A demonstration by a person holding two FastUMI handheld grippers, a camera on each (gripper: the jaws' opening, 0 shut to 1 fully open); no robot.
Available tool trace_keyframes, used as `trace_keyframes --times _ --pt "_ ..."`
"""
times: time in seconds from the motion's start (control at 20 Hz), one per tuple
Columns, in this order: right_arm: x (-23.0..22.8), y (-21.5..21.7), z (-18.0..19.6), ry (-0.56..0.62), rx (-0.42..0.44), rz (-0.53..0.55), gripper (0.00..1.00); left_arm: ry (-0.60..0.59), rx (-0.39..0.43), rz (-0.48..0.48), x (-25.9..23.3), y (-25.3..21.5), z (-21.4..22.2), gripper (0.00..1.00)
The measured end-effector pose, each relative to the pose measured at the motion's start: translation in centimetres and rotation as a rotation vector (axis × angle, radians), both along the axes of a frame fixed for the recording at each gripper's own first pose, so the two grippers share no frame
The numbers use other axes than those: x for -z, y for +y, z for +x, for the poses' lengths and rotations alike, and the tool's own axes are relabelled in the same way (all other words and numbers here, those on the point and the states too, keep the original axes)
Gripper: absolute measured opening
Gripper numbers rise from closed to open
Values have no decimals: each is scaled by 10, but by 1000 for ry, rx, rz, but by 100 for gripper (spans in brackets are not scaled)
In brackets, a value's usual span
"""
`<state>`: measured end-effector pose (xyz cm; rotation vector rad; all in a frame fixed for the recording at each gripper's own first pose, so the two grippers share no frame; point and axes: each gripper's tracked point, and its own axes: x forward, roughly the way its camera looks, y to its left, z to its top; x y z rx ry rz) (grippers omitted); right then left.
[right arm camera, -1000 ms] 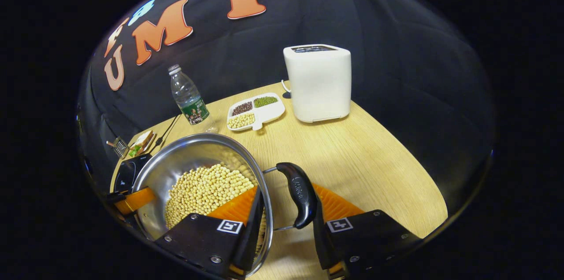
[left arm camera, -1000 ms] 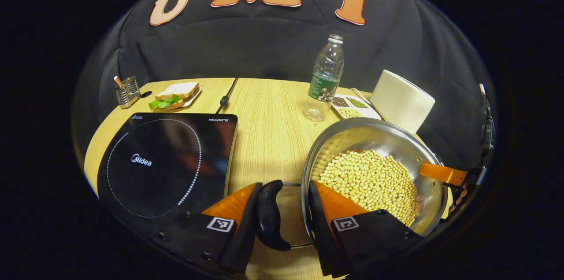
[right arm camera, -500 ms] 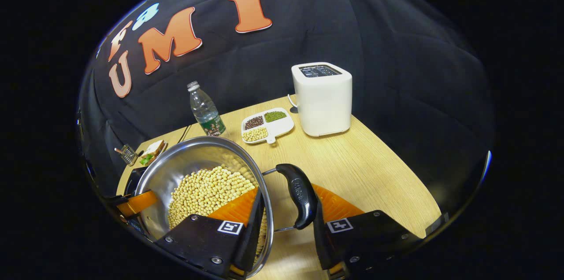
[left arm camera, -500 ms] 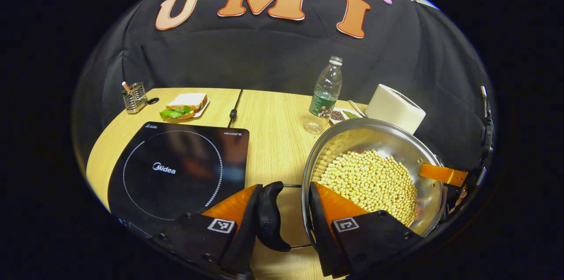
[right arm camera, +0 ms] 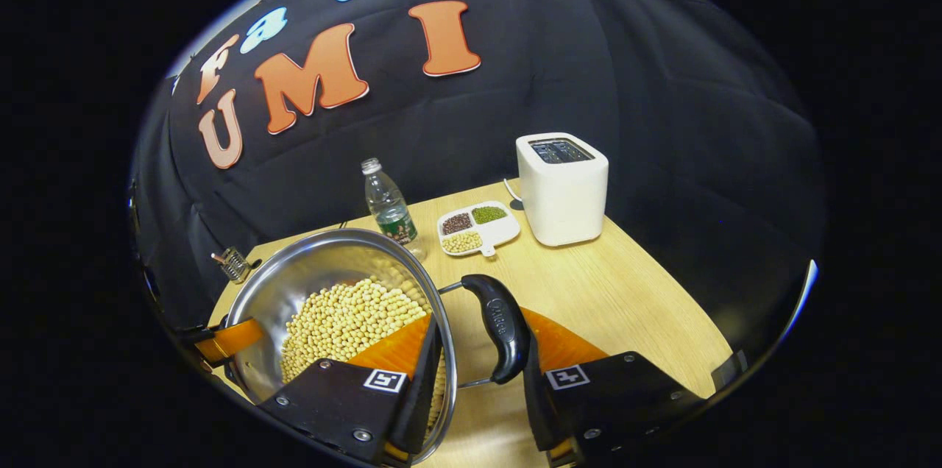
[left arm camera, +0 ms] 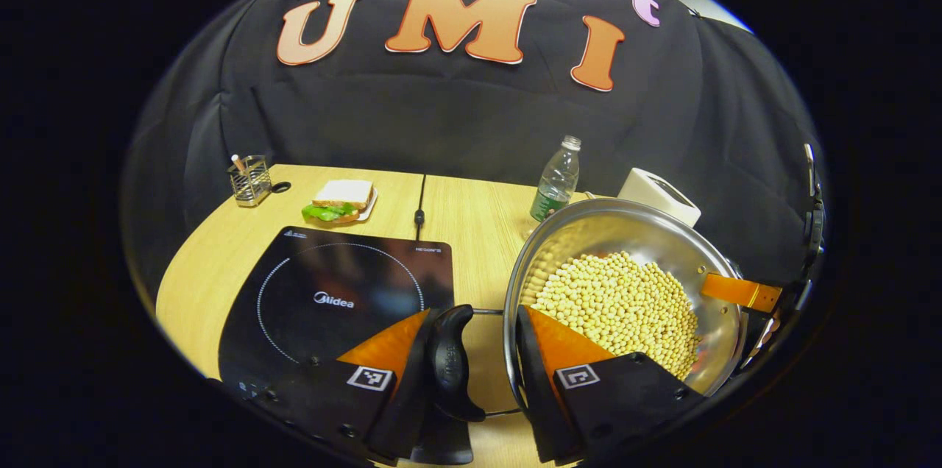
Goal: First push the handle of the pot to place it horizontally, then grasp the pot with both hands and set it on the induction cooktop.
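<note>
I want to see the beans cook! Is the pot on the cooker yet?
Not yet. Done: both black side handles lie level. In hand: the left gripper and right gripper each clamp a handle, one finger inside the shiny steel pot of yellow beans. Left: carry it onto the flat black induction cooktop, which sits beside it.

Open tabletop [left arm camera: 471, 232] between pot [left arm camera: 625, 232] and induction cooktop [left arm camera: 346, 291] | cord [left arm camera: 420, 203] behind | water bottle [left arm camera: 557, 179], toaster [left arm camera: 657, 192] beyond pot
</note>
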<state>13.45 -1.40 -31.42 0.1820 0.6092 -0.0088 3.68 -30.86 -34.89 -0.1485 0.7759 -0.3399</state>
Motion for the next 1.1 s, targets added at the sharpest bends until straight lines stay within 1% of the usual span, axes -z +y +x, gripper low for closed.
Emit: trace_keyframes --times 0.1,0.15,0.2,0.4,0.45,0.5,0.55,0.65,0.75,0.85,0.95,1.0,1.1 --pt "-6 13 -2 -5 -5 3 54 -12 -5 3 -8 13 2 66" --pt "-10 19 -3 -9 -7 4 54 -13 -7 4 -11 20 4 64" --pt "-13 26 -5 -12 -10 2 54 -14 -10 4 -12 26 5 67" --pt "-24 54 -9 -21 -29 1 54 -32 -24 16 -22 59 10 66" --pt "-26 62 -9 -22 -35 3 55 -34 -32 15 -23 67 12 64" --pt "-27 70 -10 -24 -42 3 54 -33 -39 15 -23 75 12 67" --pt "-29 79 -10 -25 -48 1 55 -29 -45 14 -24 84 12 63" --pt "-30 95 -12 -24 -63 1 54 -14 -61 9 -22 101 12 70" --pt "-30 112 -13 -21 -79 1 54 -4 -80 1 -21 120 14 63" --pt "-31 129 -12 -23 -95 -1 55 -4 -95 5 -20 136 16 64" --pt "-30 146 -11 -19 -109 6 54 0 -110 9 -18 154 18 69" --pt "-29 156 -11 -16 -117 7 54 2 -119 12 -16 165 18 63" --pt "-23 172 -11 -9 -135 3 55 13 -135 15 -12 182 20 65"
